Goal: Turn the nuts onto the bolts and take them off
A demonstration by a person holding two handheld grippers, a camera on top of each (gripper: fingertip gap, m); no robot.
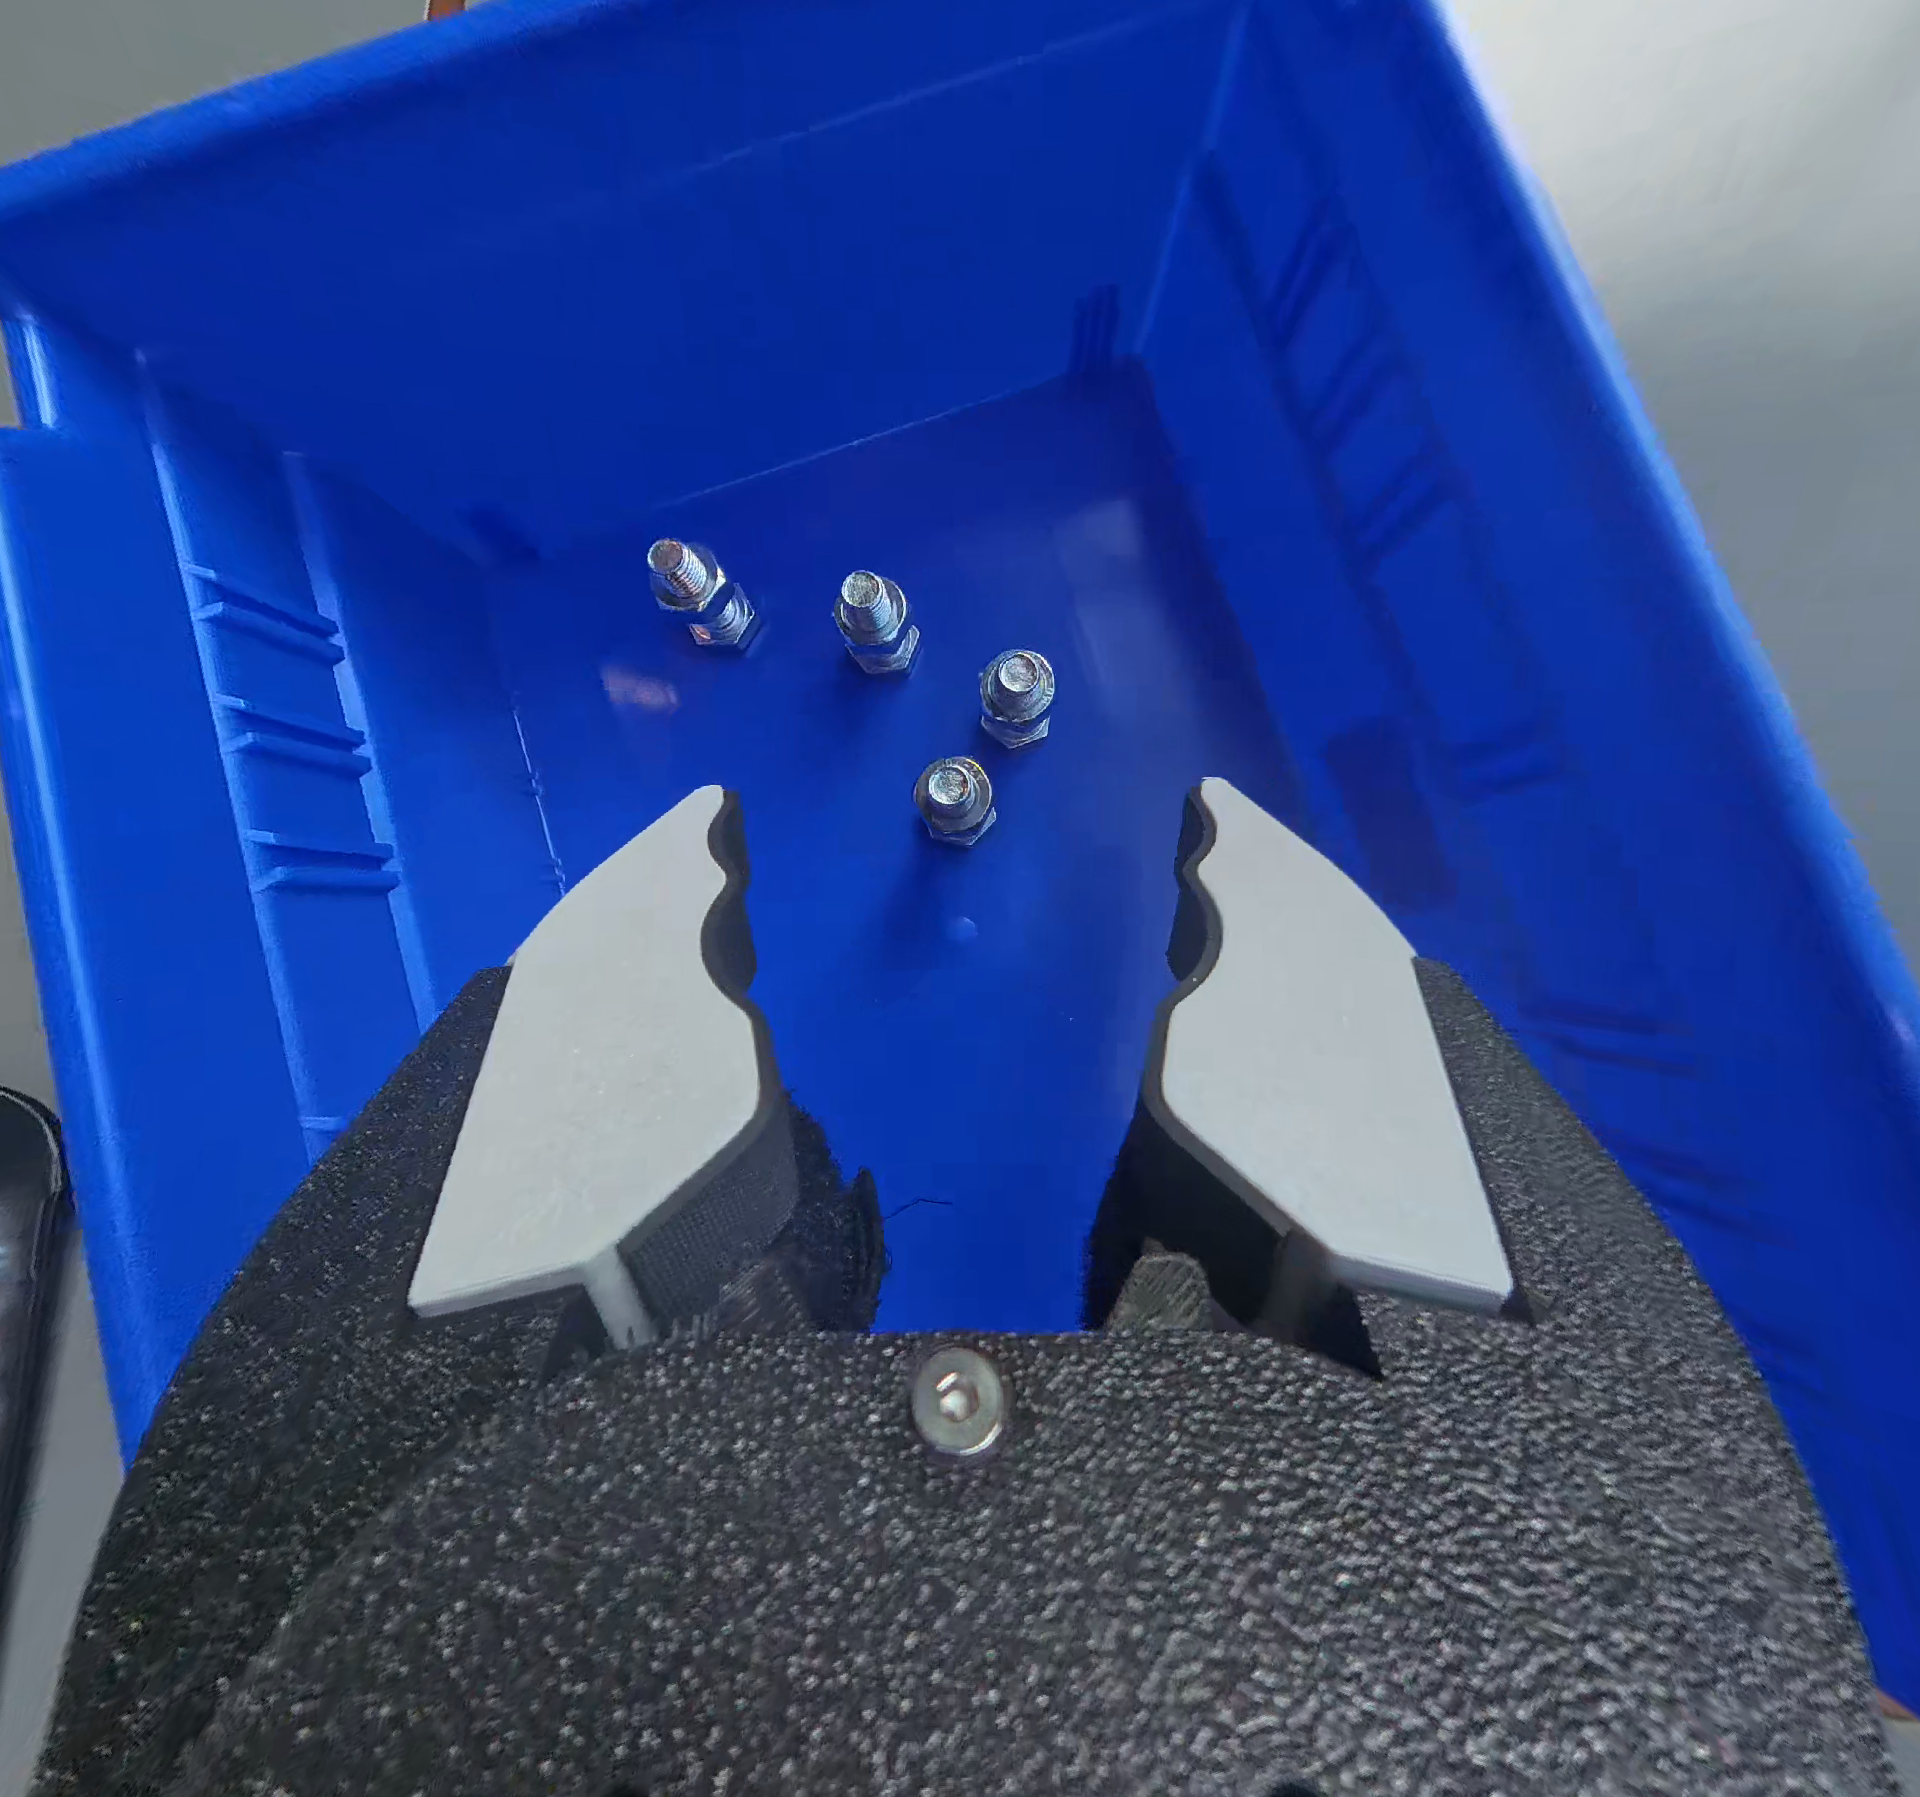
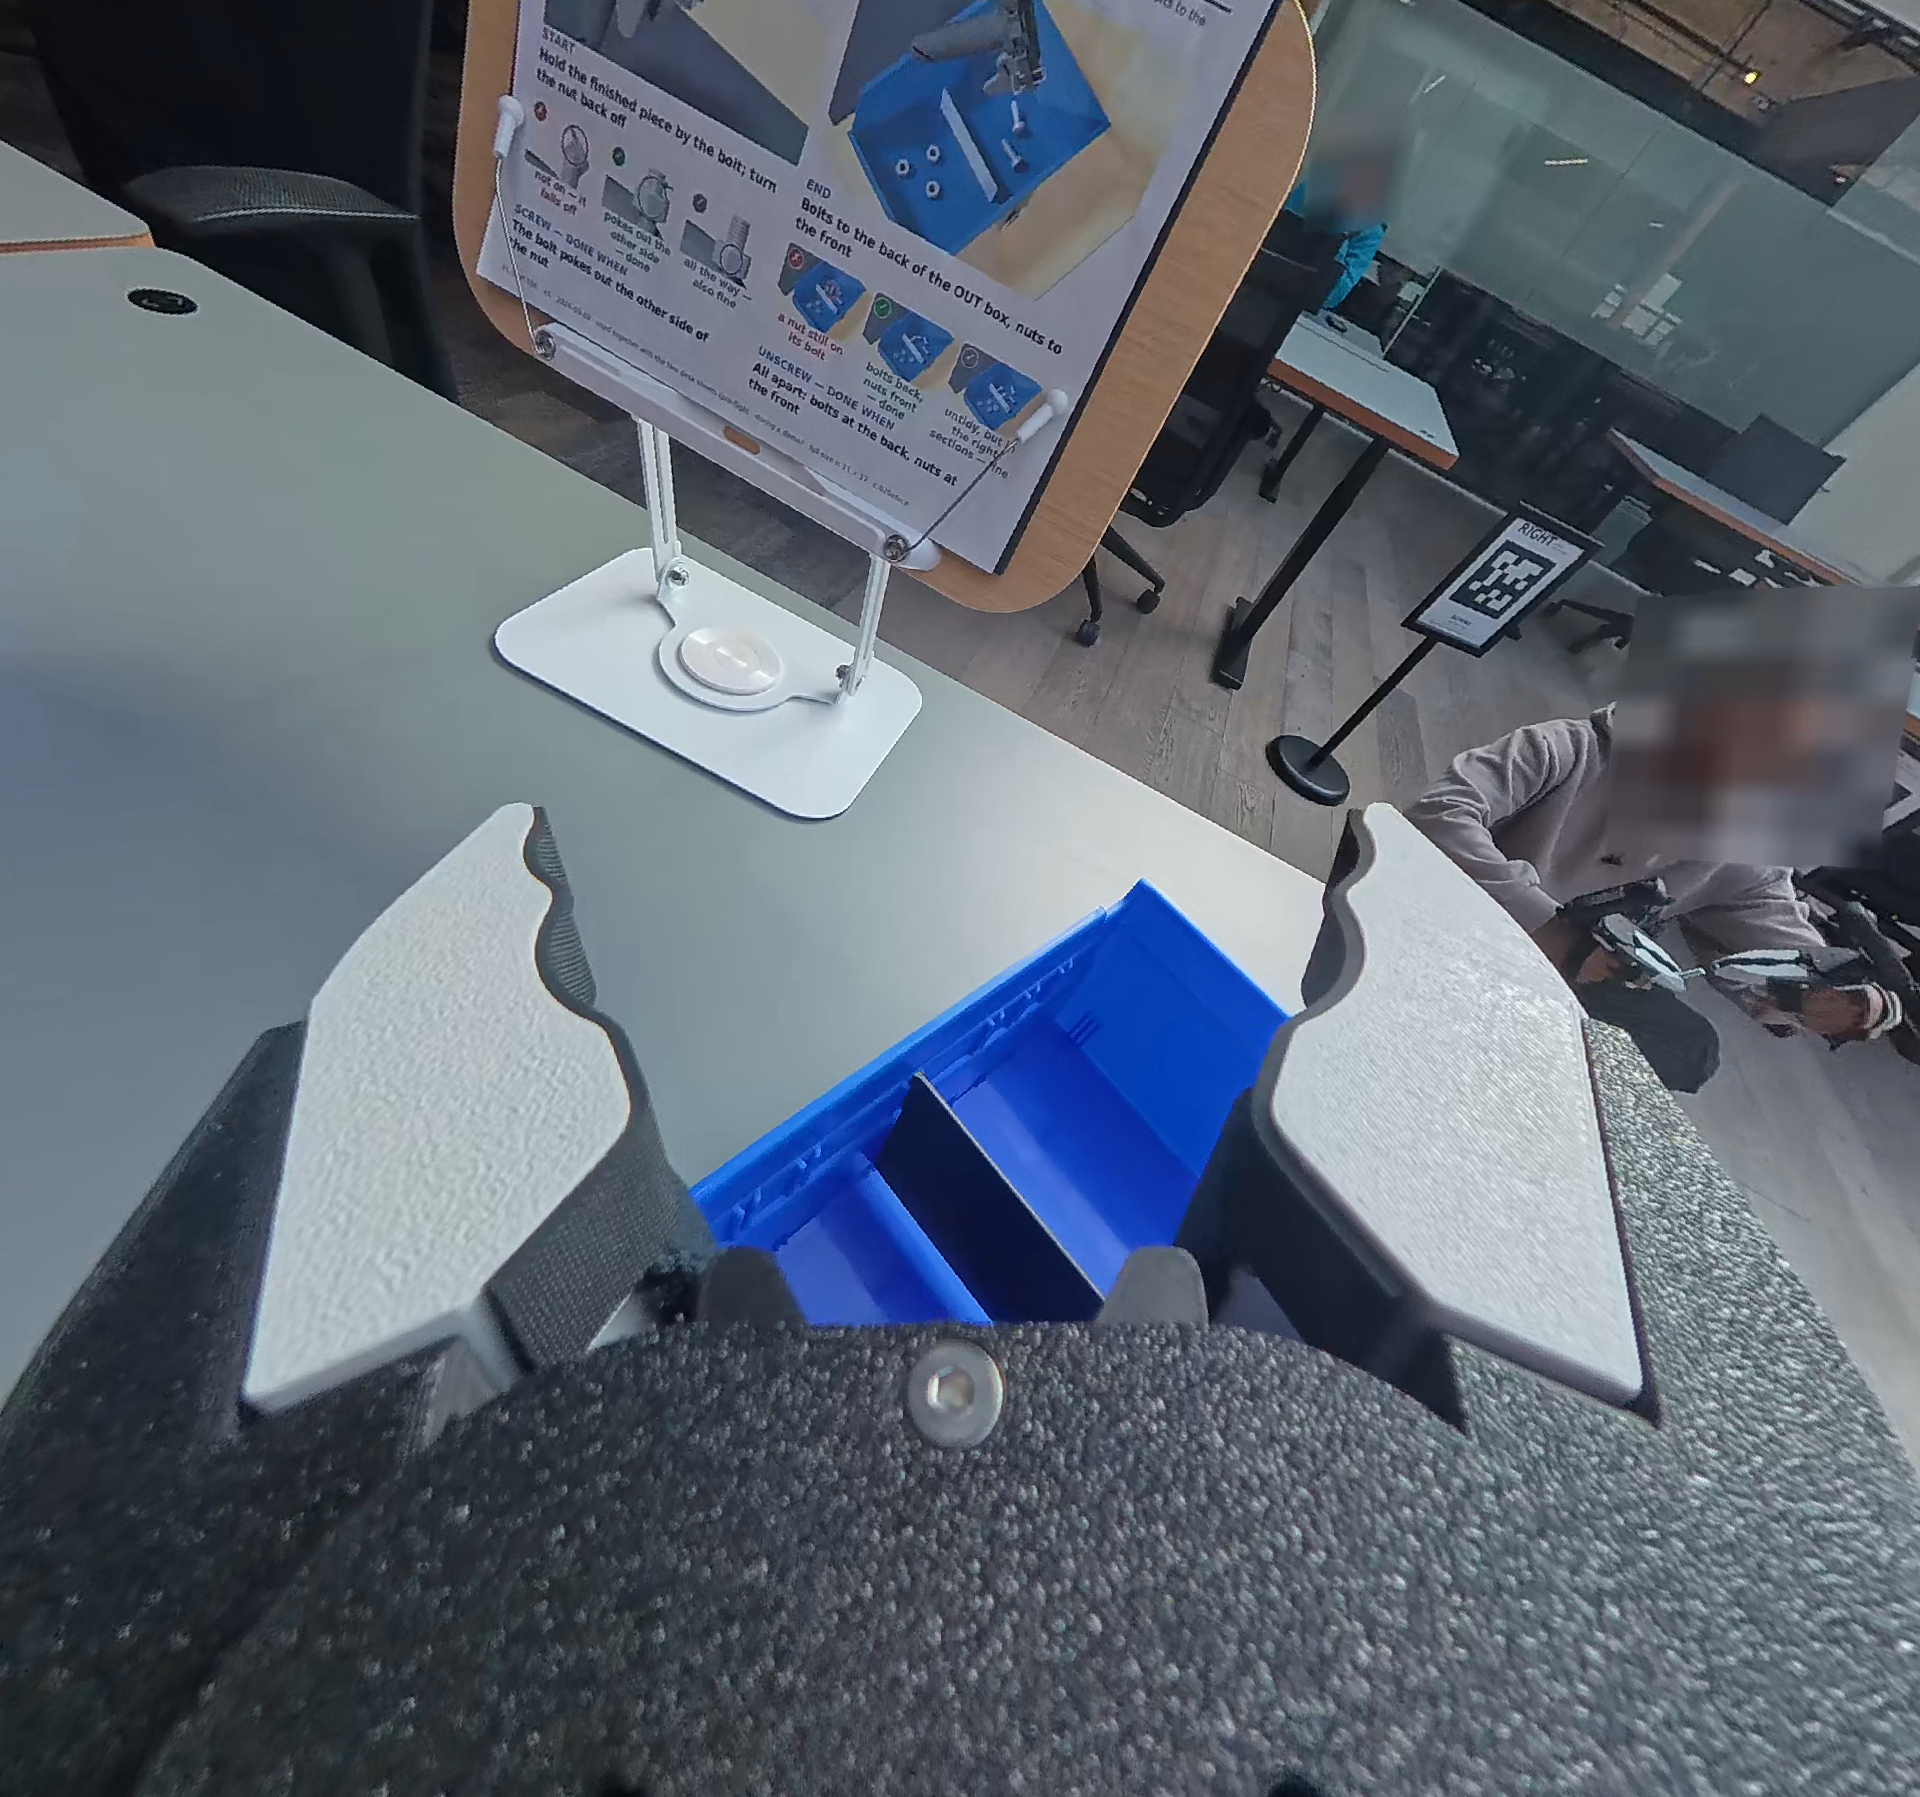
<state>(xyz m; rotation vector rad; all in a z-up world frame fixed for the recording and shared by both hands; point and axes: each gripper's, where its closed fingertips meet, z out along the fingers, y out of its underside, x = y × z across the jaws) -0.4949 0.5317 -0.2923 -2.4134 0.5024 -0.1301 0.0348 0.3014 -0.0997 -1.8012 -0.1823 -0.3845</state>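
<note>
With my left tool (image 1: 961, 812) spread wide and empty, the nearest bolt (image 1: 954, 800) stands upright just ahead between its tips, three more beyond in the blue bin (image 1: 727, 241); my right tool (image 2: 940, 854), also open, hangs elsewhere.

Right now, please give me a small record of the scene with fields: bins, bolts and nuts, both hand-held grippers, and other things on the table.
bin with parts: blue bin, no divider visible
bolts: four bolts, standing on their heads on the bin floor, each with a nut threaded on
second bin: blue divided bin, black divider, visible parts empty
left hand-held gripper: open, above the bin, holding nothing
right hand-held gripper: open, above the divided bin, holding nothing
table: grey, with white stand carrying an instruction sheet
</note>
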